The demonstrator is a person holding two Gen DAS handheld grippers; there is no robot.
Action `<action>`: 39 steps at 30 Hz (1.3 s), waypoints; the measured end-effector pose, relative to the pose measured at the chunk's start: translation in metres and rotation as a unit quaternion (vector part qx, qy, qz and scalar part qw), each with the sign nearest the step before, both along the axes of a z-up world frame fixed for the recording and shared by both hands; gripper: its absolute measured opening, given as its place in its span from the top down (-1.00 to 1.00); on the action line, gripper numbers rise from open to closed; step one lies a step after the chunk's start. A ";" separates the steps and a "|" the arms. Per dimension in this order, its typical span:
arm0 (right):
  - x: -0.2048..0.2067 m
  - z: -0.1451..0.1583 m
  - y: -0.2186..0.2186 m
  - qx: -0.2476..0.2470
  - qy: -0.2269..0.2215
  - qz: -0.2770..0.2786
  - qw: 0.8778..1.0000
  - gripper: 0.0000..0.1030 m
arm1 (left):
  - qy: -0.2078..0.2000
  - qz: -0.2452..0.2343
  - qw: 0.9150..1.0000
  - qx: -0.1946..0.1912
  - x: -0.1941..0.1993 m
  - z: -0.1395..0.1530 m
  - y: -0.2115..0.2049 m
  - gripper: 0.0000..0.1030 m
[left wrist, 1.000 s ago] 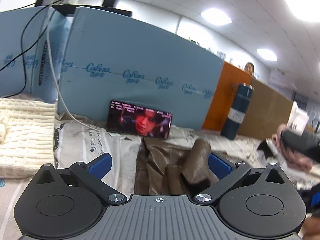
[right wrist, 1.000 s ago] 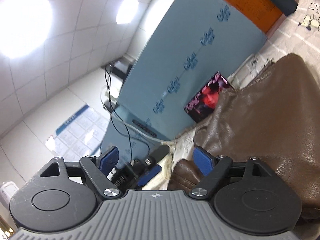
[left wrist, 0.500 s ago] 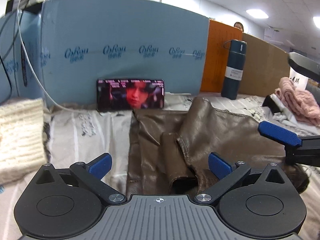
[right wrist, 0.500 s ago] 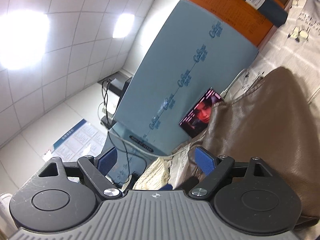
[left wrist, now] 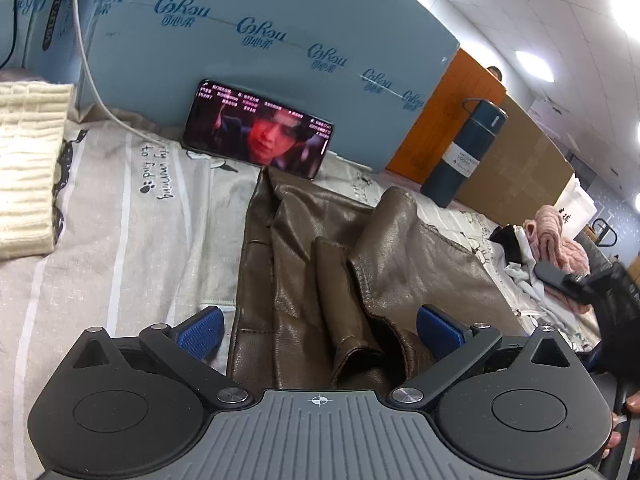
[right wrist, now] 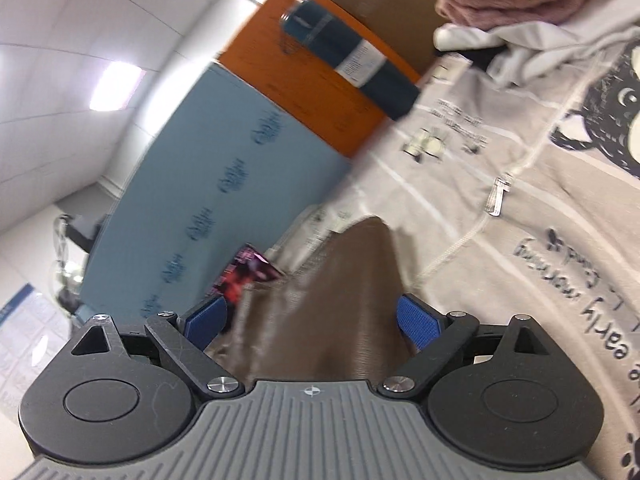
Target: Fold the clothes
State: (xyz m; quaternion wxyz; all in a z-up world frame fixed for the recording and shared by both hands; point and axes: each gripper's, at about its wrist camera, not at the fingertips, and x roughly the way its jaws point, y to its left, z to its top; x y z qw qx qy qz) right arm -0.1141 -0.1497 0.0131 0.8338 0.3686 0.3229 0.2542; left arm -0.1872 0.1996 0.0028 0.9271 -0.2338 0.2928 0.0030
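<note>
A brown leather jacket (left wrist: 320,276) lies crumpled on the printed grey sheet (left wrist: 132,216), with a folded sleeve running toward me. My left gripper (left wrist: 318,332) is open, its blue pads on either side of the jacket's near edge, holding nothing. In the right wrist view the jacket (right wrist: 332,300) shows as a blurred brown peak between the pads. My right gripper (right wrist: 312,322) is open and empty over it, tilted sideways. The right gripper's body also shows at the right edge of the left wrist view (left wrist: 592,292).
A phone (left wrist: 256,132) playing video leans on the blue foam board (left wrist: 280,40). A dark blue flask (left wrist: 464,156) stands by an orange panel. A cream knit (left wrist: 28,168) lies at left. Pink and white clothes (left wrist: 556,240) lie at right.
My left gripper has tilted down and closer over the jacket. My right gripper has swung right and down, from facing the ceiling to the sheet and flask. Both stay open.
</note>
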 end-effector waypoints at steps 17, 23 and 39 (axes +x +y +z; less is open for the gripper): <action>0.020 -0.005 0.017 -0.036 0.035 0.179 0.983 -1.00 | -0.041 -0.087 0.980 -0.172 0.006 -0.011 0.010 -1.00; 0.019 -0.005 0.019 -0.046 0.018 0.212 0.976 -0.97 | -0.047 -0.084 0.978 -0.187 0.007 -0.012 0.015 -1.00; 0.012 -0.009 0.002 -0.006 -0.028 0.156 0.987 0.23 | -0.080 -0.039 0.996 0.030 0.000 0.007 -0.037 0.50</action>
